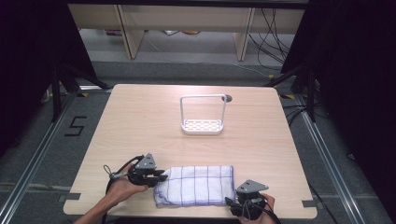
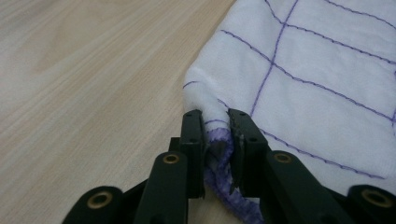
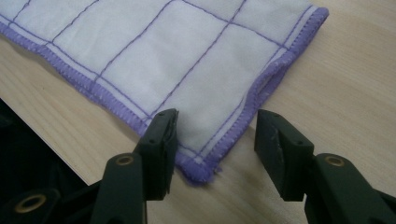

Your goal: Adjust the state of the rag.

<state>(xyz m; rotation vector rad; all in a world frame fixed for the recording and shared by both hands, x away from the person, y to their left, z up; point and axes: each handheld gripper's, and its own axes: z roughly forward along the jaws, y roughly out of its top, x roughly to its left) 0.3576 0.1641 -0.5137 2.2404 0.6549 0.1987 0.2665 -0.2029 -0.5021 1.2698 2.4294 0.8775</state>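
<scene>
A white cloth with purple grid lines and a purple hem lies folded near the table's front edge. My left gripper is at the cloth's left end, shut on a bunched corner of the cloth, which rises between the jaws. My right gripper stands open at the cloth's near right corner. In the right gripper view that corner lies on the table between the jaws of my right gripper, which straddle it without touching.
A white wire-handled rack with a perforated base stands at the table's middle, beyond the cloth. The table's front edge runs just behind my right gripper. Bare wood stretches to the left and far side.
</scene>
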